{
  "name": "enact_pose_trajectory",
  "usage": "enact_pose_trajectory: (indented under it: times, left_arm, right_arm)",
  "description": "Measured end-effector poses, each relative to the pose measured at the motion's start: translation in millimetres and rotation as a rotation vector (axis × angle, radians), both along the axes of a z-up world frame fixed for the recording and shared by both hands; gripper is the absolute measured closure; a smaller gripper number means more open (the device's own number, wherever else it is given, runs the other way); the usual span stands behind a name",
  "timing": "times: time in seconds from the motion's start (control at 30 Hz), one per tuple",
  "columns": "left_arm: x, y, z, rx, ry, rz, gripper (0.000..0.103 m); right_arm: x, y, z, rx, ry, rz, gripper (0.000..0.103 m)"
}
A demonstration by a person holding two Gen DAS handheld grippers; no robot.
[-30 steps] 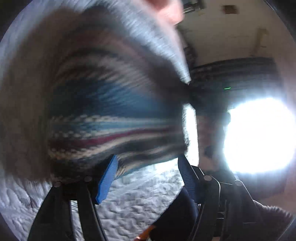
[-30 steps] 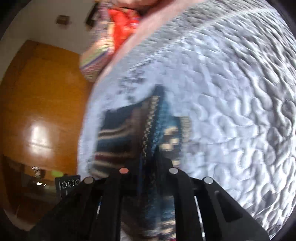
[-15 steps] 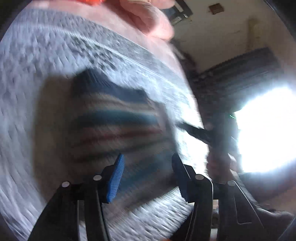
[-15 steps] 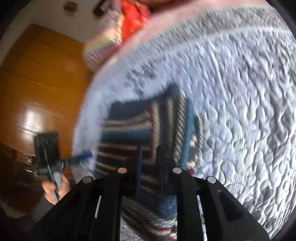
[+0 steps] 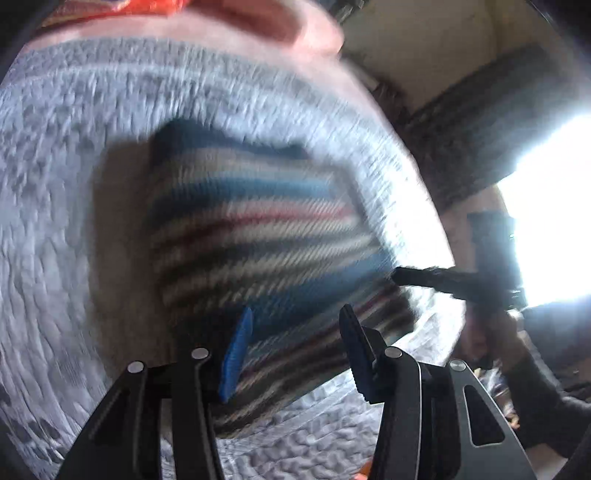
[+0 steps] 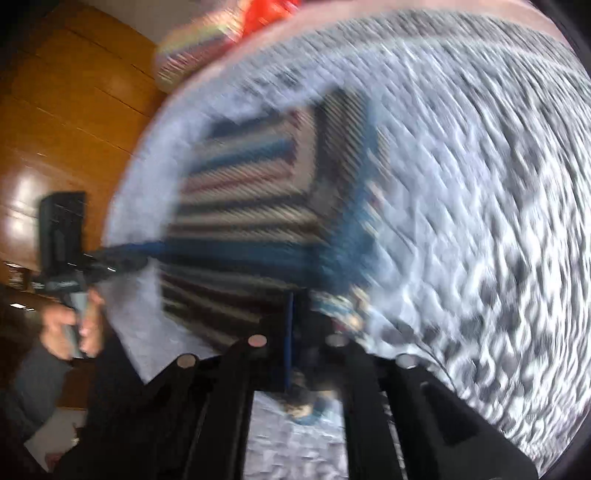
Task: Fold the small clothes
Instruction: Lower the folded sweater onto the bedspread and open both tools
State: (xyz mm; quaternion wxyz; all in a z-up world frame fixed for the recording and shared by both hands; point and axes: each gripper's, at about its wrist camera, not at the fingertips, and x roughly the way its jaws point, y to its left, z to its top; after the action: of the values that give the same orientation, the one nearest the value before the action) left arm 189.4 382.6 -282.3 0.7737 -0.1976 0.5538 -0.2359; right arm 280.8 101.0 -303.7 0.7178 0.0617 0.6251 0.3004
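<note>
Since half a second ago the left gripper point(image 5: 291, 347) has come nearer to the sweater point(image 5: 258, 236), which now fills more of its view, and the right gripper point(image 6: 295, 332) has swung so the sweater sits further up and left in its view. Both views are blurred by motion.

The surface is a grey-white quilt point(image 5: 48, 221) with a stitched swirl pattern. A pink edge point(image 5: 229, 22) and something orange-red point(image 6: 266, 11) lie at its far side. Left of the quilt in the right wrist view stands a glossy wooden wall point(image 6: 66, 110). In the left wrist view a bright window point(image 5: 546, 206) glares at the right.

The sweater lies flat on the quilt, a folded block striped in navy, blue, cream and dark red; one part has stripes running crosswise to the rest.

The left gripper's jaws are spread, blue pads apart above the sweater's near edge, holding nothing. The right gripper's jaws are pressed together on the sweater's near edge. A hand point(image 6: 70, 325) grips the left gripper's handle.
</note>
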Motion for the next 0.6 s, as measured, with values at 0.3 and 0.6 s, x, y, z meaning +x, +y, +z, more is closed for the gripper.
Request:
enact_pose_trajectory:
  times: [0.3, 0.6]
  left_arm:
    - [-45.2, 8.4, 24.2, 0.000, -0.017, 0.041, 0.053]
    - [-83.3, 25.1, 0.2, 0.029, 0.017, 0.207, 0.031]
  right_arm:
    - [-50.0, -0.4, 46.1, -0.069, -0.120, 0.000, 0.097]
    - [-86.4, -9.5, 47.9, -0.172, -0.146, -0.066, 0.089]
